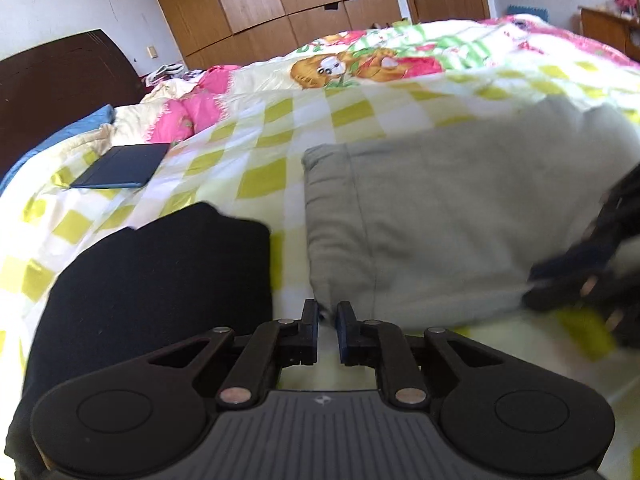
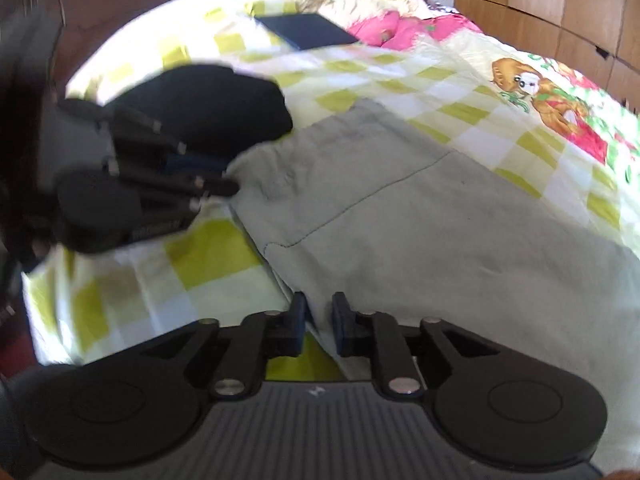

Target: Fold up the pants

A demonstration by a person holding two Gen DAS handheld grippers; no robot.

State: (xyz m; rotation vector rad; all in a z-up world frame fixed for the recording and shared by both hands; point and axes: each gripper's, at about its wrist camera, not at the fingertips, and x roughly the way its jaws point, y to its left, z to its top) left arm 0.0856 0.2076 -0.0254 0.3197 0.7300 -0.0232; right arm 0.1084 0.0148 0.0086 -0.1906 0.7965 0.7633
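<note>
Grey pants (image 1: 452, 216) lie folded on the checkered bedspread; they also show in the right wrist view (image 2: 420, 216). My left gripper (image 1: 328, 314) is shut on the near left corner of the grey pants, fabric pinched between the pads. My right gripper (image 2: 319, 312) is shut on the near edge of the same pants. The right gripper appears blurred at the right in the left wrist view (image 1: 576, 280). The left gripper appears at the left in the right wrist view (image 2: 224, 178), at the pants' corner.
A folded black garment (image 1: 160, 280) lies left of the grey pants, also seen in the right wrist view (image 2: 208, 104). A dark blue flat case (image 1: 120, 166) lies farther up the bed. A pink quilt (image 1: 188, 116), wooden wardrobe (image 1: 280, 4) and dark headboard (image 1: 60, 80) stand behind.
</note>
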